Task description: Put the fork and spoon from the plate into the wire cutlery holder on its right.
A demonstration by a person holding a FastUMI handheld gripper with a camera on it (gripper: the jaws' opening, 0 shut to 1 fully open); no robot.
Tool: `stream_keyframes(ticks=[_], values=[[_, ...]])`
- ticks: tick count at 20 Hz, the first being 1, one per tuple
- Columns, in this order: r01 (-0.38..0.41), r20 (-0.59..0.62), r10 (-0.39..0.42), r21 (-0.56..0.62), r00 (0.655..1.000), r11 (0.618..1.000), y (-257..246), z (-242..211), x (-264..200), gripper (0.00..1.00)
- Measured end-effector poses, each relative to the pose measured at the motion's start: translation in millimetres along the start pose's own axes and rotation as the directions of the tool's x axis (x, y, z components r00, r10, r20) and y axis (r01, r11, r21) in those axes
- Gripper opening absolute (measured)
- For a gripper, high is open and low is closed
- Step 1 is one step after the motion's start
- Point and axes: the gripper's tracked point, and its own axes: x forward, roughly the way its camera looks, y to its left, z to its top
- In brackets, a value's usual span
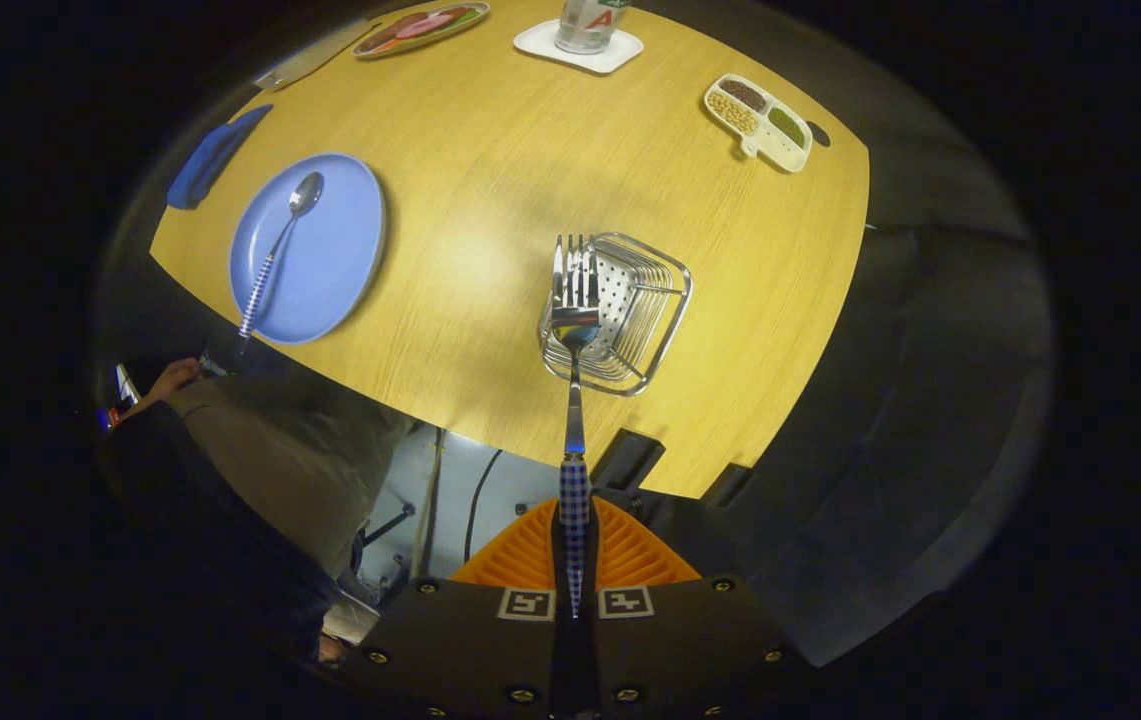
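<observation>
Gripper (575,560): jaws clamped on checked handle of fork (575,300), tines forward, held over wire cutlery holder (620,312) for drop-in. Spoon (278,250): lying on blue plate (308,248), left of holder on bench (490,180), likely next pick.

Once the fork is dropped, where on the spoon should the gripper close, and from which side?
Grip the spoon on its patterned handle, where it overhangs the blue plate's near rim. Approach from above, fingers straddling the handle. The gripper is shut on the fork.
</observation>
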Motion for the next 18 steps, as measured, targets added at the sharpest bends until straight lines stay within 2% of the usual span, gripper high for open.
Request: stream_keyframes(ticks=[4,7,10,15,18], values=[[0.008,-0.137,-0.014,-0.047,0.99,0.999,-15,-4,25,0.02],[0.031,-0.172,-0.045,-0.081,0.984,0.996,-19,11,36,0.01],[0.023,-0.237,-0.05,-0.115,0.97,0.993,-21,18,47,0.01],[0.027,-0.319,-0.073,-0.146,0.945,0.989,-28,21,45,0.01],[0.046,-0.32,-0.09,-0.141,0.943,0.989,-34,34,47,0.03]])
